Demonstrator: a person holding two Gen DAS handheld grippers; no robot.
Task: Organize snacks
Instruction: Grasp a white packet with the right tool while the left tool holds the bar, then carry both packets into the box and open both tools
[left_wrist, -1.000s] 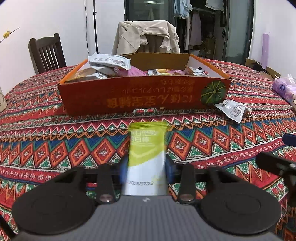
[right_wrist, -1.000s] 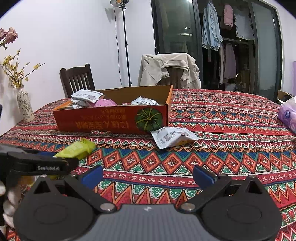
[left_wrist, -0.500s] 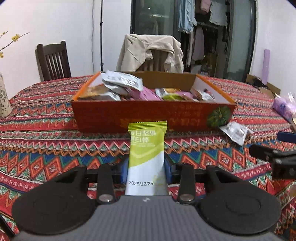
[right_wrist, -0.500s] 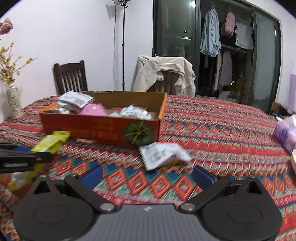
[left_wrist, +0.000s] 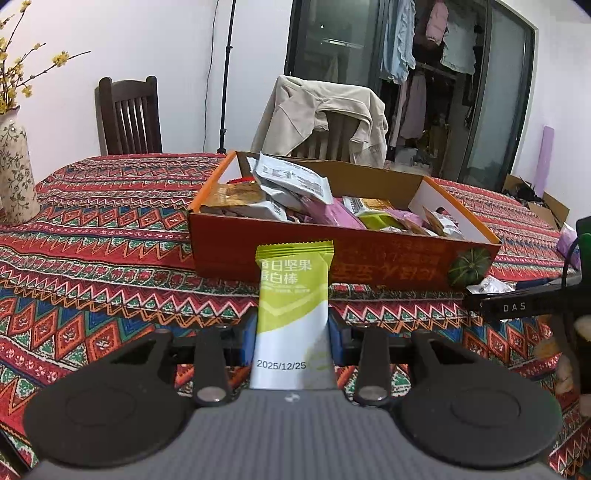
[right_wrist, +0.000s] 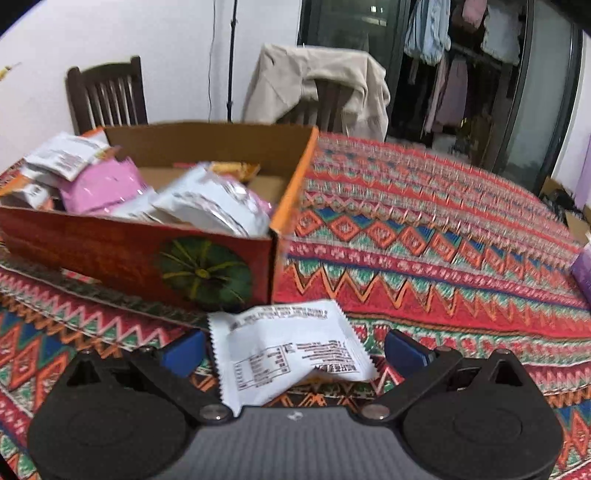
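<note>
the orange snack box (left_wrist: 229, 254) now fills more of both views than a second ago, and the right gripper (right_wrist: 293, 350) has swung in until the white packet (right_wrist: 288, 354) that lay on the patterned tablecloth (right_wrist: 443, 236) beside the box's pumpkin corner sits between its blue pads (right_wrist: 404, 354). its jaws stand wide apart, not pressing the packet, which lies flat on the cloth just in front of that corner. the left gripper (left_wrist: 293, 332) remains clamped on the green-and-white nut bar (left_wrist: 291, 317), held upright in front of the box's long wall, its top edge overlapping the wall; the box has drifted to the right behind it. inside the box lies a heap of wrappers: grey-white packets (left_wrist: 291, 177) piled at the end away from the pumpkin print, pink ones (left_wrist: 340, 214) in the middle, a green one (left_wrist: 380, 221) and small packets toward the pumpkin end. the left view alone shows a floral vase (left_wrist: 14, 173) well away from the box and the right tool's black arm (left_wrist: 517, 306) near the pumpkin corner. the right view, blurred, alone shows the open cloth beyond the box's short end.
</note>
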